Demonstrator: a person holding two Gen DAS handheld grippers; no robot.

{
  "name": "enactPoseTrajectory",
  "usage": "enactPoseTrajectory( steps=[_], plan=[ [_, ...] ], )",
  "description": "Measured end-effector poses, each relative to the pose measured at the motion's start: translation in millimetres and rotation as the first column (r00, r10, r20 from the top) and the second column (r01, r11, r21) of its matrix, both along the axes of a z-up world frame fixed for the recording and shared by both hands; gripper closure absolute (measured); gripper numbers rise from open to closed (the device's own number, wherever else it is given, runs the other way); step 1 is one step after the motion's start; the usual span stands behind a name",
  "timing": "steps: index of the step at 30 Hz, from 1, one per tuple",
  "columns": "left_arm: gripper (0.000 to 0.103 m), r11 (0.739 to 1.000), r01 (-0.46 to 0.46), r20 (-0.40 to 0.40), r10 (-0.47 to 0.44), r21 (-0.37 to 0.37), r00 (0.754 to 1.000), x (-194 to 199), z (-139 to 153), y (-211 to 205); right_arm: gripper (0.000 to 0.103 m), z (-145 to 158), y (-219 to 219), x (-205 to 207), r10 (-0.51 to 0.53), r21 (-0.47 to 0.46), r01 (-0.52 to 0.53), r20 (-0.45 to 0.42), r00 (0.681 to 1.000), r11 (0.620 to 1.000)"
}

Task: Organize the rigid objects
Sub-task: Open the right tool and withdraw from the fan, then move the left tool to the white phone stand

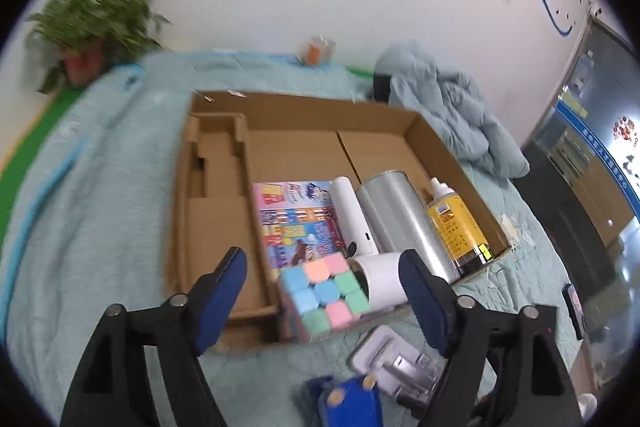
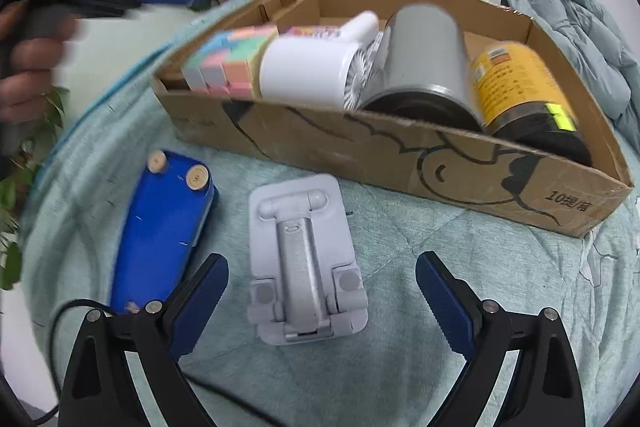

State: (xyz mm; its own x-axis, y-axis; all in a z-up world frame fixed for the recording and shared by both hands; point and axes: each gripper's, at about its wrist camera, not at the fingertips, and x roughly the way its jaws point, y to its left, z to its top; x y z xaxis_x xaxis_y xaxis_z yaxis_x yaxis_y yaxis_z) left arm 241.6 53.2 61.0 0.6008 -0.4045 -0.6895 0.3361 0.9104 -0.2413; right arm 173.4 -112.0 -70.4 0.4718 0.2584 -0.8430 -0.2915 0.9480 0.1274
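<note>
Bed cover (image 2: 400, 327): a pale teal quilted cover is being used as the surface under everything.
Cardboard box (image 2: 360, 147): the shallow open box is being taken as the landmark; it is lying flat on the cover.
Silver can (image 1: 396, 211): it is being kept on its side inside the box, between the white roller and the yellow bottle.
Yellow bottle (image 1: 452, 223): it is lying inside the box, against the right wall.
White roller (image 2: 308, 71): it is lying inside the box, beside the cube.
Booklet (image 1: 296, 219): it is lying flat on the box floor, behind the cube.
Pastel cube (image 1: 324, 291): it is sitting in the box at the near wall.
Blue device (image 2: 160, 235): it is lying outside the box, in front of its near wall.
Grey stand (image 2: 304, 259): it is lying outside the box, just beside the blue device.
Left tongs (image 1: 324, 287): they are being held released above the cube, nothing gripped.
Right tongs (image 2: 320, 291): they are being held wide apart, straddling the grey stand without pressing it.
</note>
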Motion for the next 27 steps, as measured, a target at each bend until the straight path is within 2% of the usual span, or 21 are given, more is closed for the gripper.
enactPoseTrajectory(
  steps=[2,5,9,13,15,19,21,22,24,25,26,27],
  plan=[
    [0.023,0.998,-0.062,0.015,0.062,0.012,0.998,-29.2,4.5,14.0,0.020,-8.7,2.3,2.3,0.010,-0.005,-0.010,-0.030,0.999,1.000],
    [0.023,0.993,-0.115,-0.014,0.114,-0.020,0.993,-59.6,-2.9,29.1,0.035,-20.6,2.8,-2.2,0.016,-0.013,-0.017,-0.066,0.998,1.000],
    [0.023,0.990,-0.134,-0.067,0.130,-0.053,0.989,-93.1,-21.3,30.9,0.038,-22.0,-3.3,-24.3,-0.009,-0.035,0.007,-0.041,0.999,0.999],
    [0.023,0.992,-0.081,-0.118,0.069,-0.098,0.991,-119.7,-36.2,17.5,0.039,-19.4,-15.9,-54.4,-0.095,-0.048,0.093,-0.044,0.995,0.995],
    [0.023,0.992,-0.038,-0.135,0.021,-0.122,0.991,-129.6,-41.0,6.5,0.039,-18.2,-33.5,-71.8,-0.158,-0.029,0.156,-0.067,0.985,0.987],
    [0.023,0.985,0.022,-0.180,-0.053,-0.171,0.982,-138.7,-51.7,-14.2,0.039,-16.0,-74.7,-114.9,-0.307,-0.017,0.307,-0.104,0.946,0.952],
    [0.023,0.979,0.059,-0.207,-0.099,-0.194,0.973,-139.9,-57.5,-27.4,0.037,-15.1,-78.4,-130.1,-0.317,-0.010,0.318,-0.113,0.942,0.948],
    [0.023,0.976,0.077,-0.216,-0.121,-0.203,0.969,-141.0,-59.9,-35.4,0.036,-13.8,-78.5,-141.0,-0.289,0.036,0.296,-0.127,0.949,0.955],
    [0.023,0.963,0.127,-0.242,-0.185,-0.239,0.952,-141.8,-66.2,-53.2,0.018,-9.6,-77.4,-155.4,-0.239,0.122,0.255,-0.132,0.962,0.959],
    [0.023,0.955,0.148,-0.264,-0.216,-0.256,0.940,-141.3,-71.0,-62.3,0.005,-6.8,-77.6,-161.7,-0.233,0.139,0.248,-0.117,0.966,0.959],
    [0.023,0.951,0.164,-0.277,-0.237,-0.263,0.931,-142.0,-74.3,-68.0,0.001,-0.8,-77.8,-171.6,-0.250,0.126,0.256,-0.063,0.966,0.958],
    [0.023,0.944,0.188,-0.295,-0.267,-0.271,0.917,-140.9,-80.0,-78.2,0.001,2.9,-76.8,-177.4,-0.258,0.109,0.259,-0.020,0.966,0.960]
  ],
)
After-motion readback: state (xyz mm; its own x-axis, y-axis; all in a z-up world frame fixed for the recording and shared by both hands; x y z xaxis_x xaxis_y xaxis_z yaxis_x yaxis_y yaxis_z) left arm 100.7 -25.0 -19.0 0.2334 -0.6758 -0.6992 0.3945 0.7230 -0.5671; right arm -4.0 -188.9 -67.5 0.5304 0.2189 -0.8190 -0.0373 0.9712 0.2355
